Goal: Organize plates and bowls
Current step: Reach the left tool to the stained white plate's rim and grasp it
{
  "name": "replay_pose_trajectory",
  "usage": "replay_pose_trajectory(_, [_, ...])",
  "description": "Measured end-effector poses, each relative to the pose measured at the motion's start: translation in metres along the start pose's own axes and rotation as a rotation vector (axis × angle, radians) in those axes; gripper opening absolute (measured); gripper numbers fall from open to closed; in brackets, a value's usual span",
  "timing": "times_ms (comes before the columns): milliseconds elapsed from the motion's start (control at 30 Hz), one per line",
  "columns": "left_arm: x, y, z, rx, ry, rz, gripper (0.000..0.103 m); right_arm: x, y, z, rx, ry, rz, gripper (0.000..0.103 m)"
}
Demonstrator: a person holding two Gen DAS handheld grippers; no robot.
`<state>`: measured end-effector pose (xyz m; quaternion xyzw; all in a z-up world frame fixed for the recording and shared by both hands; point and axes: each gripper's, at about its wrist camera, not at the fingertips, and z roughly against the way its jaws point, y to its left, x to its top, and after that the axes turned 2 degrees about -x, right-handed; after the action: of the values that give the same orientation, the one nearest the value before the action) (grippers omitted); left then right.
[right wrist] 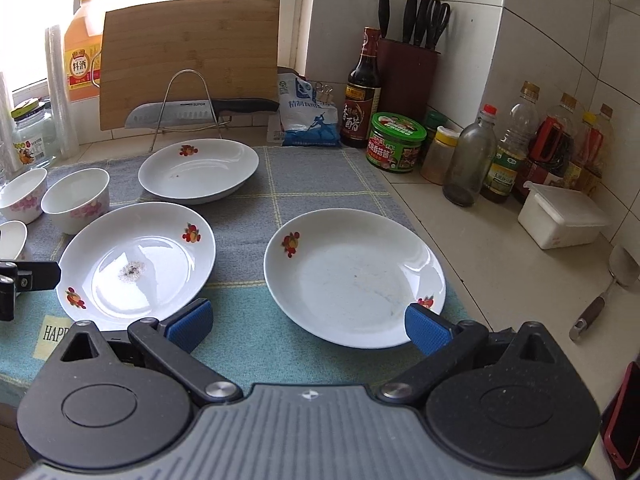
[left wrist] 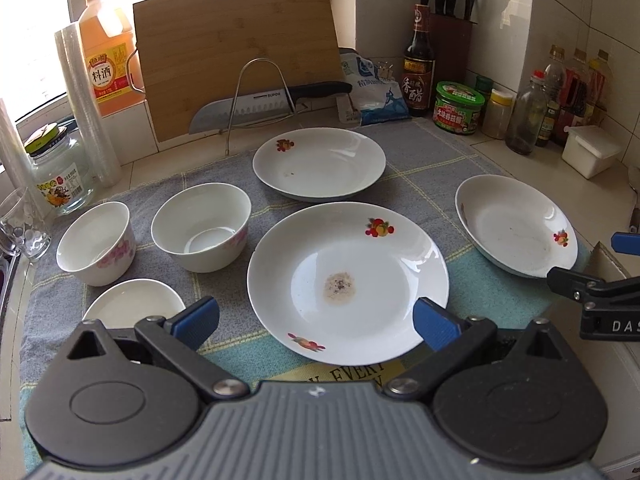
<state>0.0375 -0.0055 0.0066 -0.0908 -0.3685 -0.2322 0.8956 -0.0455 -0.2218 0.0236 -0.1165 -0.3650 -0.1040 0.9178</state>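
Three white fruit-print plates lie on a grey-and-teal cloth (left wrist: 420,152): a near plate (left wrist: 347,282) with a brown stain, a far plate (left wrist: 319,163) and a right plate (left wrist: 516,225). Two white bowls with pink flowers (left wrist: 96,243) (left wrist: 201,226) and a small white dish (left wrist: 134,303) sit at the left. My left gripper (left wrist: 316,322) is open and empty, above the near plate's front rim. My right gripper (right wrist: 308,326) is open and empty, in front of the right plate (right wrist: 354,276). The near plate (right wrist: 136,264) and far plate (right wrist: 199,170) also show there.
A bamboo cutting board (left wrist: 240,56) and a knife on a wire rack (left wrist: 260,104) stand behind. Bottles, jars and a knife block (right wrist: 408,68) line the right wall. A white lidded box (right wrist: 560,216), a spatula (right wrist: 608,292), a glass jar (left wrist: 60,172) and a drinking glass (left wrist: 24,224).
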Motion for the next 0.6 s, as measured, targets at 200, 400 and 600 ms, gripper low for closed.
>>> replay_pose_trajectory(200, [0.005, -0.015, -0.014, -0.048, 0.005, -0.011, 0.102, -0.015, -0.024, -0.019, -0.004, 0.026, 0.008, 0.103])
replay_pose_trajectory(400, [0.020, -0.038, -0.032, -0.049, 0.019, -0.048, 0.102, -0.025, -0.050, -0.046, 0.075, 0.051, 0.023, 0.103])
replay_pose_trajectory(600, [0.038, -0.061, -0.049, -0.071, 0.029, -0.058, 0.102, -0.033, -0.067, -0.073, 0.144, 0.054, 0.049, 0.103])
